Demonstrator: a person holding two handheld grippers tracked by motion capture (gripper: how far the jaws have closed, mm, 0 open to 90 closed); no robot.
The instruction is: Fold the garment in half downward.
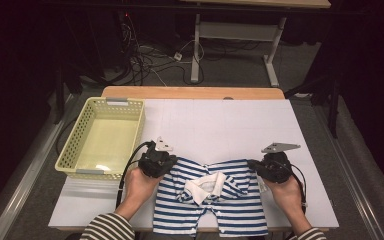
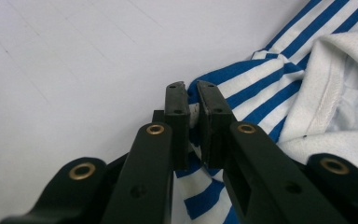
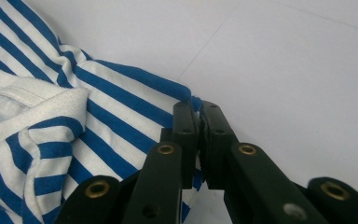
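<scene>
Left gripper (image 2: 192, 86) has its jaws pressed together on a fold of the blue-and-white striped shirt (image 1: 215, 200), the cloth visibly pinched between the pads at the garment's edge in the left gripper view. Right gripper (image 3: 196, 106) likewise has its jaws closed tight on the opposite edge of the same shirt, a narrow lip of blue-striped fabric caught at the tips. In the high view the left gripper (image 1: 156, 161) and the right gripper (image 1: 275, 167) sit at the two far corners of the shirt, each carried in a hand (image 1: 139, 184).

The shirt lies on the white table surface (image 1: 220, 125) near the person's edge, its white collar (image 1: 207, 186) bunched at the middle and its lower hem reaching the front edge. A pale yellow perforated basket (image 1: 104, 137) stands to the left on the table, apart from the shirt.

Points of risk, by judgement: each grip takes only a thin margin of cloth near the jaw tips, so a lift or pull could let one corner slip free and the shirt would swing or drop lopsided. Uneven raising of the two hands could twist the garment. The rumpled collar may stay folded under if the cloth is drawn taut without being shaken out. The hem hanging at the table edge may drag.
</scene>
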